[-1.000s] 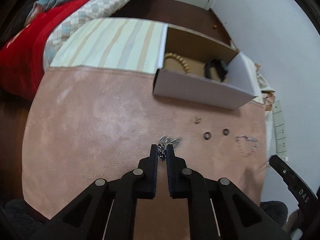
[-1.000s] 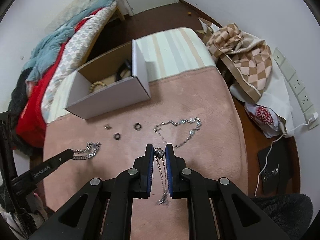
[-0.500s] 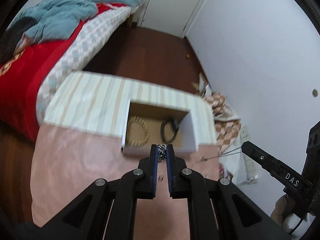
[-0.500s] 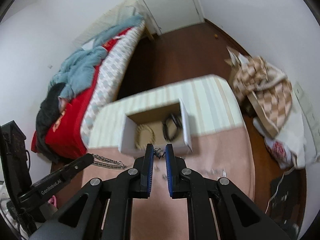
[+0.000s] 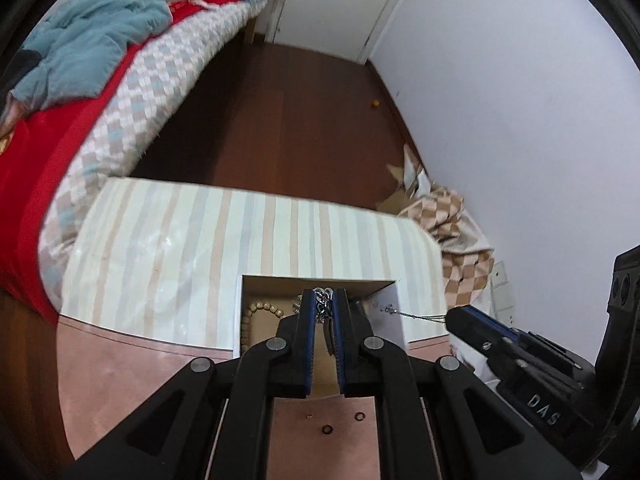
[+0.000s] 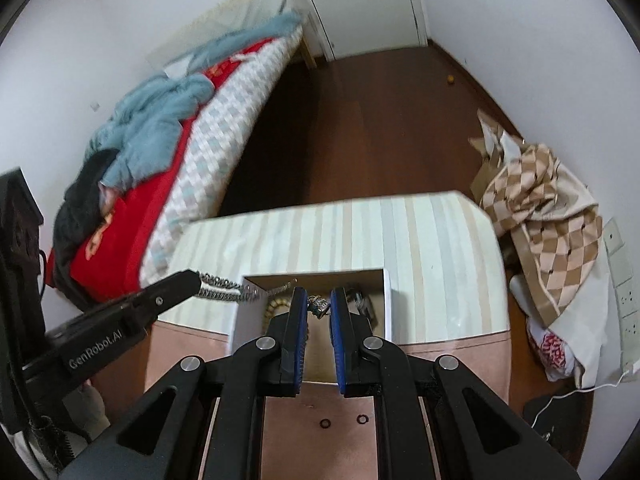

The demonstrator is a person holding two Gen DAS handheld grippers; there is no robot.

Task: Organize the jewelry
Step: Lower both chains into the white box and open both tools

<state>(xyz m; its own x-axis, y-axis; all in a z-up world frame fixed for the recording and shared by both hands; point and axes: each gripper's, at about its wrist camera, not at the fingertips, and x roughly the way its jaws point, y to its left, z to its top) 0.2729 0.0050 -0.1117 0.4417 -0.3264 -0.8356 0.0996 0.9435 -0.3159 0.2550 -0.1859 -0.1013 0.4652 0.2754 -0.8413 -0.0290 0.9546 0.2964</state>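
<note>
The landmark here is the open cardboard box (image 5: pixel 394 312), which sits on the striped cloth (image 5: pixel 200 248) at the edge of the pink mat (image 5: pixel 132 384).

The left gripper (image 5: pixel 324 300) hangs over the box opening with its jaws pinched on a bunch of silver chain (image 5: pixel 323 307); the links bulge out between the blue pads at the fingertips, directly above the inside of the box. From the right wrist view that same chain (image 6: pixel 224 289) runs from the left gripper's tip (image 6: pixel 188 280) across the box's left wall and over the opening.

The right gripper (image 6: pixel 319 305) is also over the box (image 6: pixel 387 304), its jaws close together and pinching a small metal clasp on a thin chain (image 6: pixel 318 306). From the left wrist view the thin chain (image 5: pixel 420 316) stretches from the right gripper's tip (image 5: pixel 460 316) across the box's right wall, with a small bead-like piece hanging over that wall.

Inside the box, a bracelet of tan wooden beads (image 5: pixel 260 308) lies against the left wall. A dark item (image 6: pixel 360 300) lies toward the right side of the box, partly hidden by the right gripper's fingers, so what it is cannot be told.

In front of the box, on the mat, lie 2 small dark rings (image 6: pixel 325 423) and (image 6: pixel 362 419), near each other but apart.
</note>
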